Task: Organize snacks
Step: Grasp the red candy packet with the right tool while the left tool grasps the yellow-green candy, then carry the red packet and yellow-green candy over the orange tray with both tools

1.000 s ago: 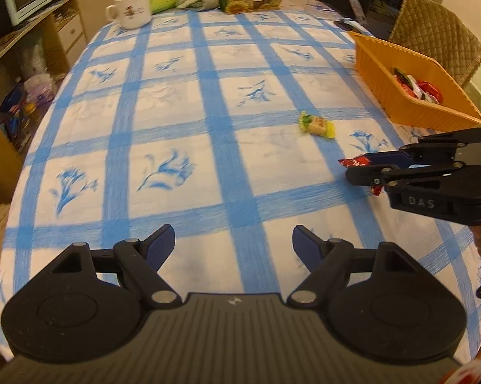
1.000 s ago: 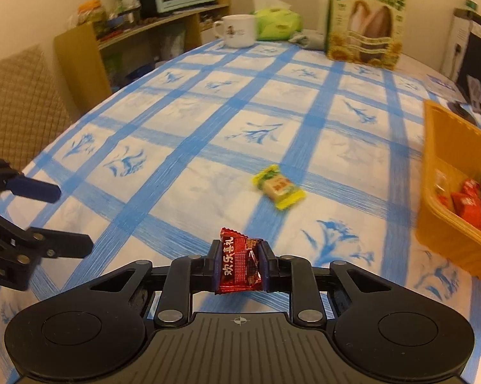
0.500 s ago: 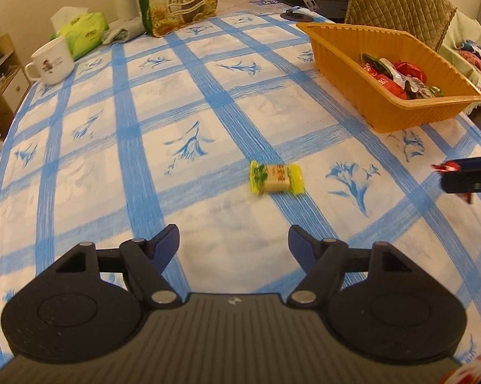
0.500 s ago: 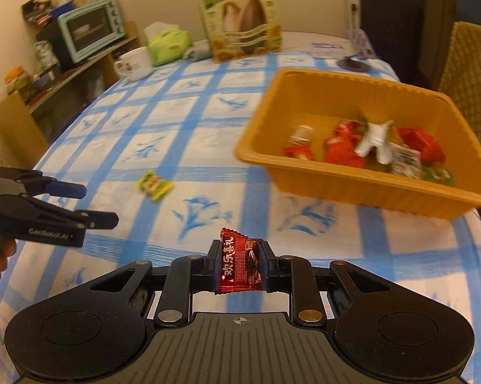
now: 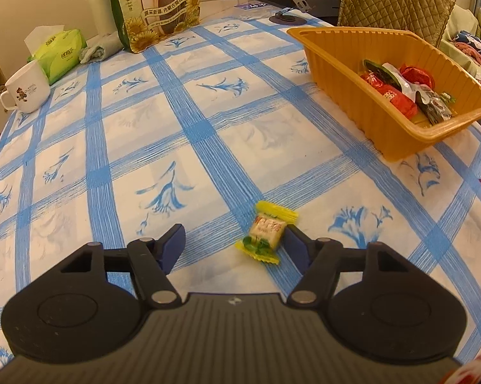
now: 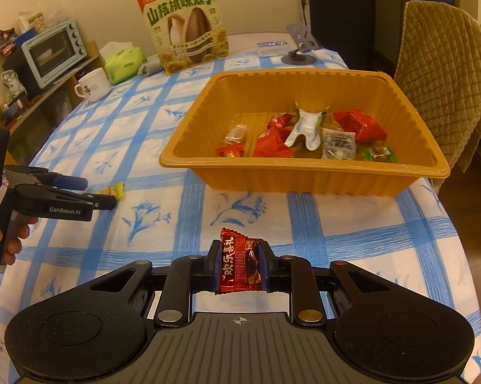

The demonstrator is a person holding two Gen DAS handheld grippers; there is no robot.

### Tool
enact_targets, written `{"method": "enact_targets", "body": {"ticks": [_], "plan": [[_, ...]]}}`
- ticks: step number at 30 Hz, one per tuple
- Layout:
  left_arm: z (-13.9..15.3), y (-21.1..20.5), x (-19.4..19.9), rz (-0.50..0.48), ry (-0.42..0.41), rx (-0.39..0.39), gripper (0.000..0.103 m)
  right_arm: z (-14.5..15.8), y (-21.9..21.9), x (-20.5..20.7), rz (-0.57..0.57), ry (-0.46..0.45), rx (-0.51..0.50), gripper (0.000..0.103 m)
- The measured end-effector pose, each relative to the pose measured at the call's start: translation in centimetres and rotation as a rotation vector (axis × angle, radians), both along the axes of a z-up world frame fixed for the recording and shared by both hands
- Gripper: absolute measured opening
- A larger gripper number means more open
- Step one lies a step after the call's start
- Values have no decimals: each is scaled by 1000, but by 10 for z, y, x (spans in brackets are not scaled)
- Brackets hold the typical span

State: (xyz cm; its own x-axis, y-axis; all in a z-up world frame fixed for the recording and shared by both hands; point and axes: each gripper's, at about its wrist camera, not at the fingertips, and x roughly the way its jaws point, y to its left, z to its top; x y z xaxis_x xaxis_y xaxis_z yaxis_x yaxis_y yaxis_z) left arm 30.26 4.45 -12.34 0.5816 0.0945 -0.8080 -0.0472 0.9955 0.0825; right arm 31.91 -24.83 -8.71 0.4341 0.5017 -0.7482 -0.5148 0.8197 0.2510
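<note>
The left gripper point(image 5: 235, 244) hangs low over the tabletop point(image 5: 208, 134), angled downward, its jaws closing but with a clear gap between the blue pads. A yellow-wrapped candy point(image 5: 266, 235) lies on the checked cloth between them, well over toward the right-hand pad point(image 5: 296, 249), which looks to be at its edge; whether they touch cannot be told. The other pad point(image 5: 173, 246) stands well clear of the candy. In the right wrist view the same gripper point(image 6: 99, 193) reaches in from the left edge, a hand point(image 6: 3, 233) wrapped around its grip, and only the tip of the yellow-wrapped candy point(image 6: 114, 189) shows beyond its fingers.

The right gripper point(image 6: 239, 264) is clamped tight on a red candy point(image 6: 239, 264), which stands upright between the two pads, its crimped top edge poking above them. It points downward over the near edge of the tabletop point(image 6: 352, 224), facing the orange tray point(image 6: 304, 176) and short of the tray's near wall. The tray holds a loose pile of snacks point(image 6: 307, 134), mostly red wrappers with one silver and some clear ones. In the left wrist view the orange tray point(image 5: 352, 96) sits to the far right, well apart from the yellow-wrapped candy.
</note>
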Motion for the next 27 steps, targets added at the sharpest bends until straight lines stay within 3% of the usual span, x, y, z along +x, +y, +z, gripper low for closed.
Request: {"method": "enact_targets", "body": {"ticks": [10, 27], "plan": [[2, -8, 5, -36, 8, -62, 22, -1, -6, 2, -13, 6, 0, 24], [12, -9, -17, -1, 27, -110, 18, 10, -2, -8, 17, -6, 15, 24]]}}
